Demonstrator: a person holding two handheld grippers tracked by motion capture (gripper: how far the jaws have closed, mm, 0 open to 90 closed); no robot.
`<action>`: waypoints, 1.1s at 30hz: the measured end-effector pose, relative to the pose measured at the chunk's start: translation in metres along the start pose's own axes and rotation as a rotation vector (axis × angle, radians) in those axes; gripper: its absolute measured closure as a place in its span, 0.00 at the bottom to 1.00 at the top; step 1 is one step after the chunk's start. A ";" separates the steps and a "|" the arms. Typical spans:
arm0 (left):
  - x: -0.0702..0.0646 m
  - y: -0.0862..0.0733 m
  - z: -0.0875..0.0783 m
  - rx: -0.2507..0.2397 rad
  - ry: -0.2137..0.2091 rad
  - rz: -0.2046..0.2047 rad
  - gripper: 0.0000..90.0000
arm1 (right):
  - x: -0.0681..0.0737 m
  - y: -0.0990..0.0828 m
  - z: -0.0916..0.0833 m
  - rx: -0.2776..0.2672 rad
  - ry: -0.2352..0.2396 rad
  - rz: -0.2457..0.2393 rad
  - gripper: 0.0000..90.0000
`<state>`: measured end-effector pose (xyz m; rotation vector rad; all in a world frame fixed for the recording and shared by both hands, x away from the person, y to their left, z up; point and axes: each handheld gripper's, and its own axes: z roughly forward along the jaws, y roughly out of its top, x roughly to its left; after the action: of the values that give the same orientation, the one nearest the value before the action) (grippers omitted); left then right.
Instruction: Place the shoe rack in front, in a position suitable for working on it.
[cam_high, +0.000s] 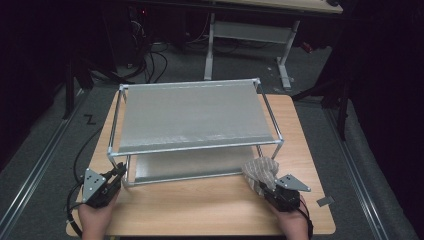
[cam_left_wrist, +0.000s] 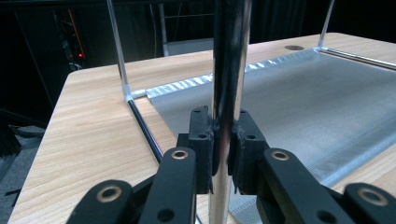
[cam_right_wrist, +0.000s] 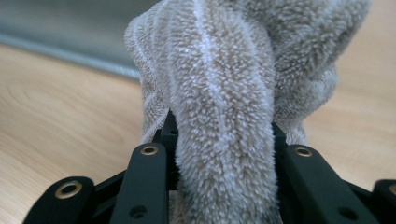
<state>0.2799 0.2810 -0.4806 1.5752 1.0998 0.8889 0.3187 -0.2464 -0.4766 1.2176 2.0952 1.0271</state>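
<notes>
Right gripper view is showing a beige terry towel (cam_right_wrist: 224, 93) bunching up between the two black jaws of the right gripper (cam_right_wrist: 224, 154), which are pressing on its folds from both sides. In the high view, that towel (cam_high: 261, 171) is hanging crumpled from the right gripper (cam_high: 267, 189) at the near right corner of a two-tier metal rack (cam_high: 192, 117), just beside the rack's front right post and above the wooden table (cam_high: 200, 205). The person's right hand (cam_high: 291, 220) is gripping the tool from the table's near edge.

At the rack's near left corner, the left gripper (cam_high: 119, 172) is clamping the front left post. Left gripper view is showing its jaws closing narrowly on that shiny upright post (cam_left_wrist: 228, 70), pads touching it on both sides, with the rack's grey lower shelf (cam_left_wrist: 299, 102) lying beyond on the tabletop. The left hand (cam_high: 96, 215) is resting at the table's near left edge.
</notes>
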 end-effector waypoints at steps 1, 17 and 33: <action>0.000 0.000 0.000 0.000 -0.002 0.001 0.89 | -0.003 -0.006 0.006 0.041 0.015 0.011 0.72; 0.002 0.002 0.003 0.008 0.001 0.000 0.89 | -0.017 -0.025 -0.042 0.008 -0.091 0.044 0.73; 0.001 0.000 0.002 -0.001 0.011 -0.005 0.89 | -0.067 0.004 0.006 -0.043 -0.193 0.147 0.72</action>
<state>0.2822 0.2808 -0.4811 1.5681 1.1102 0.8958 0.3570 -0.3014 -0.4736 1.4075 1.8508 0.9706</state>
